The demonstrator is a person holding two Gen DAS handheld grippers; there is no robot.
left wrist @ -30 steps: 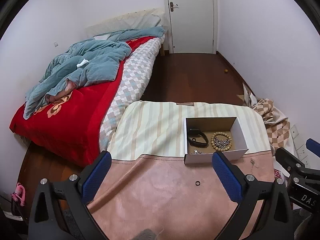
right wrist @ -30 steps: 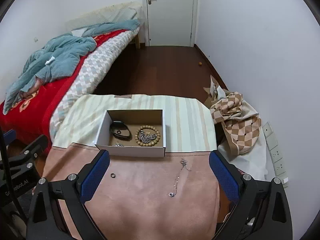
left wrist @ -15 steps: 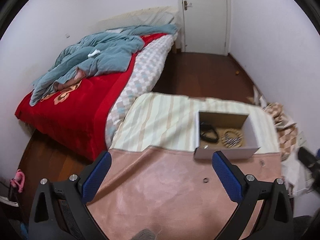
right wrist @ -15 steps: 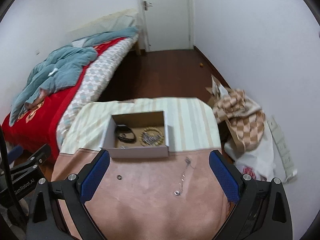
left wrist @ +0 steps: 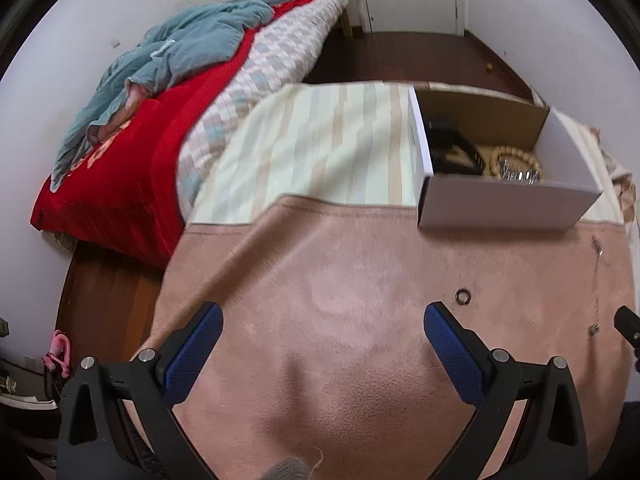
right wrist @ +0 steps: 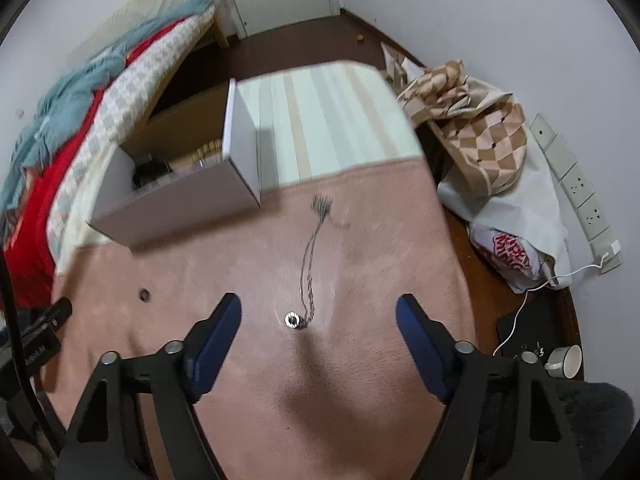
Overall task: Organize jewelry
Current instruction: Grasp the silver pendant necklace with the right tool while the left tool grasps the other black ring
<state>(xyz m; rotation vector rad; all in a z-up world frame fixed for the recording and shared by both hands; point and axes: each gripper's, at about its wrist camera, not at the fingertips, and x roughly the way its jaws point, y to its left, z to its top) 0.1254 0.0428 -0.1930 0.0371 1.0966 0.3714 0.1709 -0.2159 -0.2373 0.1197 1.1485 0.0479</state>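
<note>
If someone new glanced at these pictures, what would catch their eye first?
Probably the silver necklace stretched across the pink cloth, right ahead of the open right gripper. Next, the white box of jewelry at the cloth's far edge, and a small ring lying loose near the open left gripper.

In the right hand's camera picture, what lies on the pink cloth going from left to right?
Small dark ring → white box → silver chain necklace, which lies between the open right gripper's fingers.
</note>
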